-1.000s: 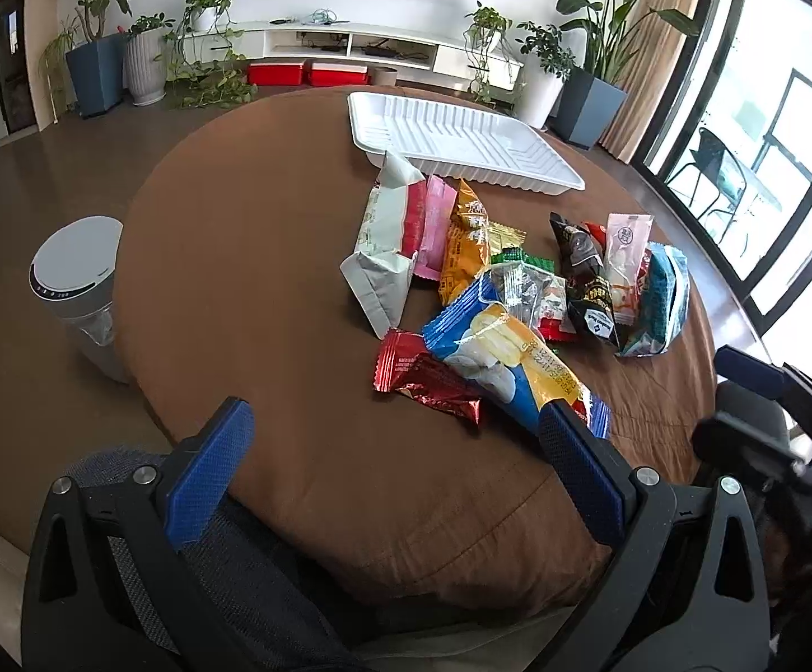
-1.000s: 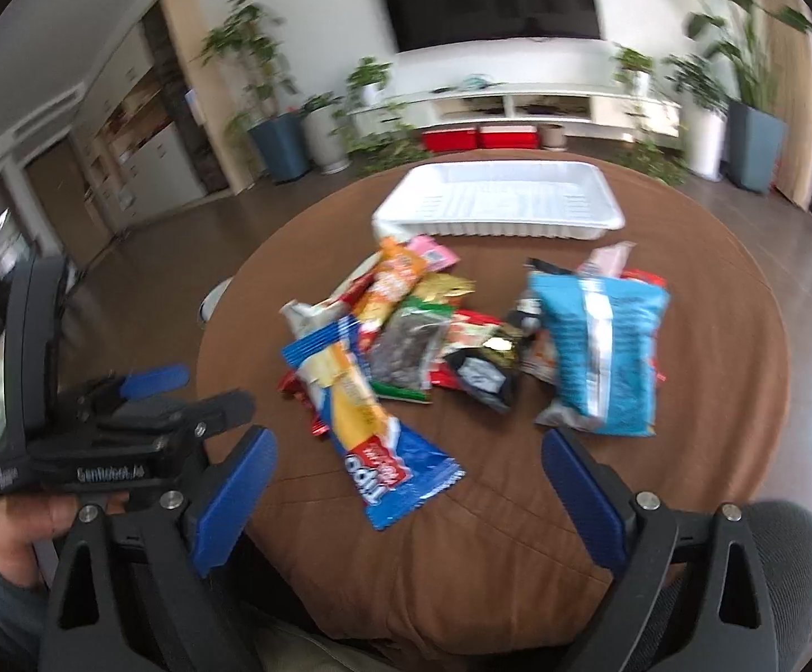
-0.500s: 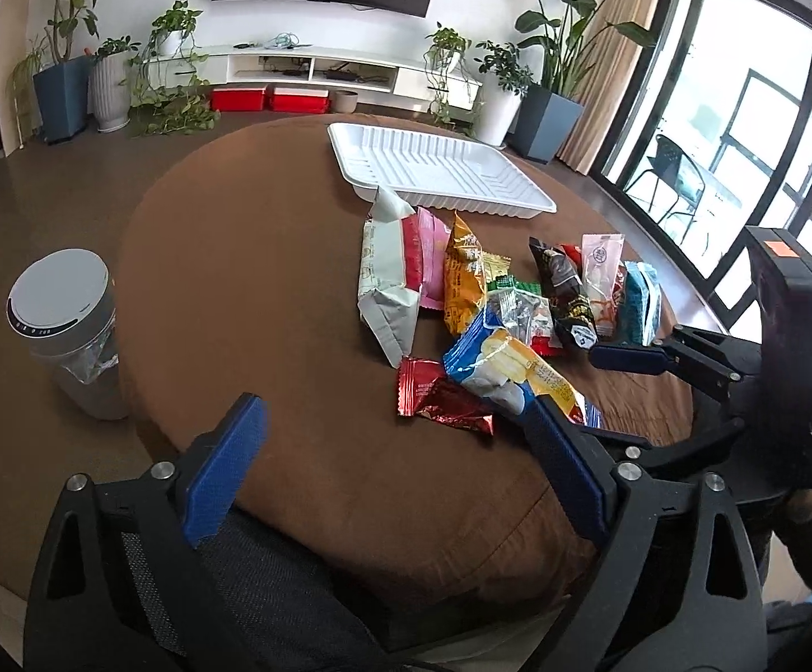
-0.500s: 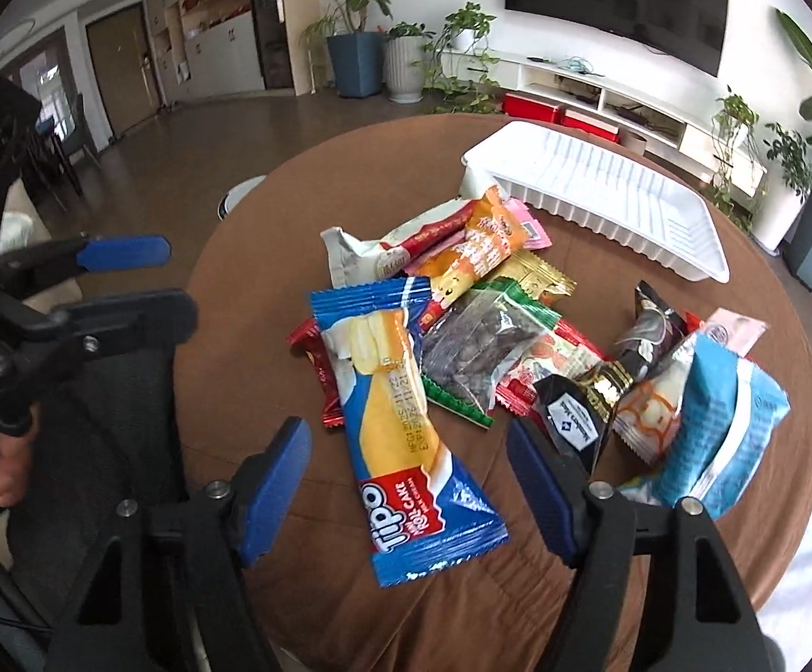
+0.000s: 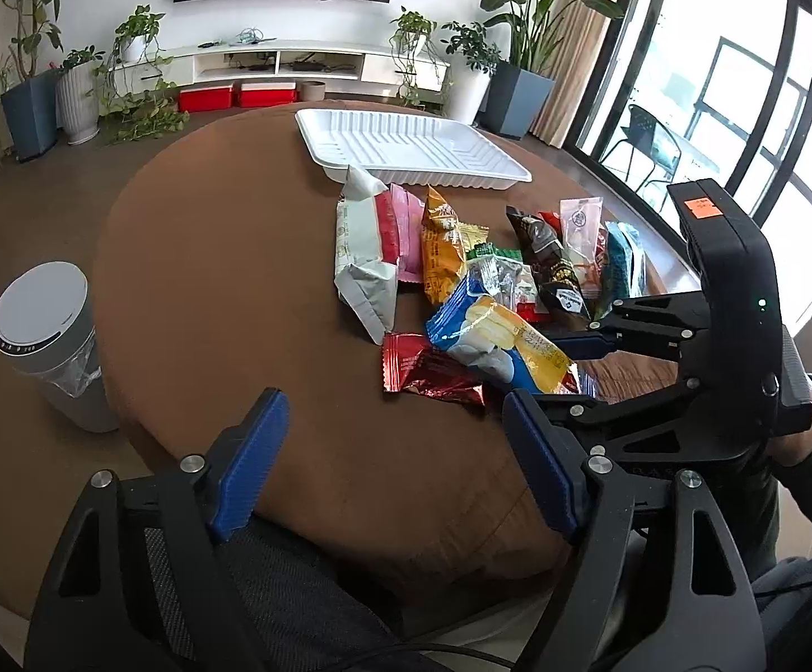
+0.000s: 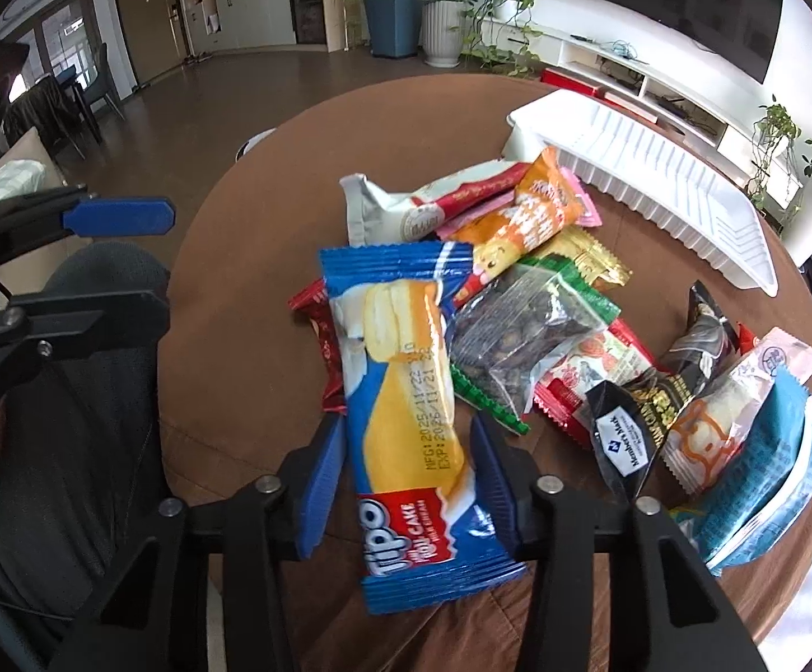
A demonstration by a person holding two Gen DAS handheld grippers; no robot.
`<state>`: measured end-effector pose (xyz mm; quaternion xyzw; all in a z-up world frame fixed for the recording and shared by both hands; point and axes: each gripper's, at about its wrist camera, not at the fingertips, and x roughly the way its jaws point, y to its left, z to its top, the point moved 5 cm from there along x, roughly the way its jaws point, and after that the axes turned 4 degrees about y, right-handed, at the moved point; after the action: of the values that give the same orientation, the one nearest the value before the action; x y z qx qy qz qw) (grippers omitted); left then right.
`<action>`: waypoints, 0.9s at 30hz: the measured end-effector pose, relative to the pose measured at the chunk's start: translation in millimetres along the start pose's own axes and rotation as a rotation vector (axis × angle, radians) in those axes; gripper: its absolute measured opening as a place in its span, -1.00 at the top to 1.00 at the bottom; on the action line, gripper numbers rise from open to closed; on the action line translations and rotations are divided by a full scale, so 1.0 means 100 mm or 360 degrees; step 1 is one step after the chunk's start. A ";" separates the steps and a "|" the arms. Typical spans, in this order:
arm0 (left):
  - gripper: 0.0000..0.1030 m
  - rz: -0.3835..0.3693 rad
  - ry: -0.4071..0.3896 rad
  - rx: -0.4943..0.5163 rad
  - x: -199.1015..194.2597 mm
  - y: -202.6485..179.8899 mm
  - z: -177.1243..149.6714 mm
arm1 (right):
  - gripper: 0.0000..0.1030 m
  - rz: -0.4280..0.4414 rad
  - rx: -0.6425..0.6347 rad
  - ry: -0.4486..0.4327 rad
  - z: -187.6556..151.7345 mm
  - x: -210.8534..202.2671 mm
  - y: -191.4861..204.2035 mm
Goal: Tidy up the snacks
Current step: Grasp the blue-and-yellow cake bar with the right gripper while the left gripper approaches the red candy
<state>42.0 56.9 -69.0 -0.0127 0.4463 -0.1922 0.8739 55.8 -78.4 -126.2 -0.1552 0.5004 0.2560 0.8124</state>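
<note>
the right gripper point(image 6: 409, 467) straddled the blue cake packet point(image 6: 406, 386), fingers apart, likely about to close; left gripper point(image 5: 392, 462) hovered open; white tray point(image 6: 658, 179) awaited.

The left gripper point(image 5: 392, 462) hangs over the near edge of the brown round surface point(image 5: 227, 280), its blue-padded jaws spread wide with nothing between them. Ahead lies a heap of snack packets point(image 5: 479, 274), among them a blue and yellow cake packet point(image 5: 504, 339) overlapping a red foil packet point(image 5: 425, 372), with a white ribbed tray point(image 5: 406, 148) beyond at the far edge. The right gripper point(image 5: 579, 361) reaches in from the right, one blue finger at the cake packet's end, the other hidden behind the left gripper's finger; a grey lidded bin point(image 5: 50, 344) stands on the floor to the left.
</note>
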 end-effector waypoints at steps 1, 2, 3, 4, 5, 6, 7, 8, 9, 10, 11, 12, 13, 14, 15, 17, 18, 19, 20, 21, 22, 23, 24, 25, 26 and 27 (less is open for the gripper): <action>-0.46 -0.0007 0.0008 0.0009 0.02 -0.01 0.00 | 0.20 0.0009 0.0003 0.0006 -0.01 0.01 0.00; -0.44 -0.0014 0.0023 0.0022 0.04 -0.03 0.00 | 0.27 0.0017 0.0006 0.0005 -0.02 0.01 0.00; -0.43 -0.0016 0.0035 0.0039 0.06 -0.04 0.00 | 0.33 0.0018 0.0009 -0.0001 -0.03 0.01 -0.01; -0.43 -0.0011 0.0048 0.0073 0.08 -0.07 0.01 | 0.34 0.0024 0.0012 -0.0005 -0.05 0.00 -0.01; -0.43 -0.0011 0.0057 0.0108 0.10 -0.09 0.01 | 0.36 0.0031 0.0020 -0.0013 -0.06 -0.01 -0.01; -0.43 -0.0019 0.0069 0.0154 0.12 -0.12 0.02 | 0.41 0.0042 0.0031 -0.0018 -0.07 -0.03 -0.02; -0.43 -0.0031 0.0078 0.0204 0.14 -0.16 0.03 | 0.42 0.0057 0.0048 -0.0022 -0.09 -0.04 -0.04; -0.43 -0.0043 0.0086 0.0269 0.17 -0.22 0.05 | 0.43 0.0072 0.0069 -0.0031 -0.10 -0.06 -0.06; -0.43 -0.0060 0.0089 0.0335 0.19 -0.26 0.06 | 0.44 0.0091 0.0095 -0.0041 -0.11 -0.07 -0.08; -0.43 -0.0082 0.0093 0.0412 0.22 -0.32 0.07 | 0.44 0.0115 0.0131 -0.0054 -0.13 -0.10 -0.11; -0.43 -0.0097 0.0108 0.0503 0.27 -0.38 0.09 | 0.44 0.0134 0.0159 -0.0064 -0.15 -0.12 -0.13; -0.43 -0.0105 0.0122 0.0594 0.31 -0.44 0.10 | 0.45 0.0160 0.0195 -0.0074 -0.17 -0.15 -0.15; -0.43 -0.0116 0.0135 0.0713 0.35 -0.52 0.12 | 0.45 0.0184 0.0225 -0.0083 -0.20 -0.17 -0.17; -0.43 -0.0114 0.0142 0.0806 0.39 -0.57 0.14 | 0.45 0.0214 0.0256 -0.0094 -0.23 -0.19 -0.19; -0.43 -0.0110 0.0153 0.0906 0.44 -0.63 0.17 | 0.45 0.0238 0.0287 -0.0103 -0.27 -0.21 -0.21; -0.43 -0.0107 0.0189 0.1078 0.54 -0.72 0.23 | 0.45 0.0270 0.0354 -0.0122 -0.32 -0.24 -0.26; -0.43 -0.0112 0.0208 0.1146 0.58 -0.76 0.26 | 0.45 0.0282 0.0385 -0.0130 -0.35 -0.24 -0.29; -0.43 -0.0126 0.0235 0.1206 0.63 -0.78 0.29 | 0.45 0.0290 0.0417 -0.0138 -0.38 -0.25 -0.31; -0.43 -0.0149 0.0266 0.1253 0.68 -0.81 0.31 | 0.45 0.0296 0.0438 -0.0145 -0.39 -0.25 -0.33; -0.43 -0.0179 0.0306 0.1298 0.74 -0.82 0.34 | 0.45 0.0305 0.0451 -0.0153 -0.40 -0.26 -0.34; -0.43 -0.0197 0.0352 0.1346 0.79 -0.83 0.36 | 0.45 0.0310 0.0458 -0.0160 -0.40 -0.26 -0.34; -0.43 -0.0201 0.0407 0.1388 0.85 -0.83 0.36 | 0.45 0.0315 0.0463 -0.0166 -0.40 -0.26 -0.37; -0.43 -0.0193 0.0464 0.1414 0.91 -0.82 0.37 | 0.45 0.0324 0.0469 -0.0172 -0.40 -0.27 -0.37; -0.43 -0.0178 0.0514 0.1424 0.99 -0.80 0.40 | 0.45 0.0332 0.0475 -0.0180 -0.42 -0.28 -0.39; -0.43 -0.0162 0.0539 0.1419 1.05 -0.77 0.44 | 0.45 0.0340 0.0481 -0.0190 -0.41 -0.29 -0.39; -0.43 -0.0160 0.0549 0.1409 1.06 -0.76 0.43 | 0.45 0.0348 0.0487 -0.0198 -0.42 -0.30 -0.40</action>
<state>107.2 -56.8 -110.6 0.3713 0.4591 -0.4052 0.6980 37.0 -139.9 -118.7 0.0414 0.4960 0.2730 0.8232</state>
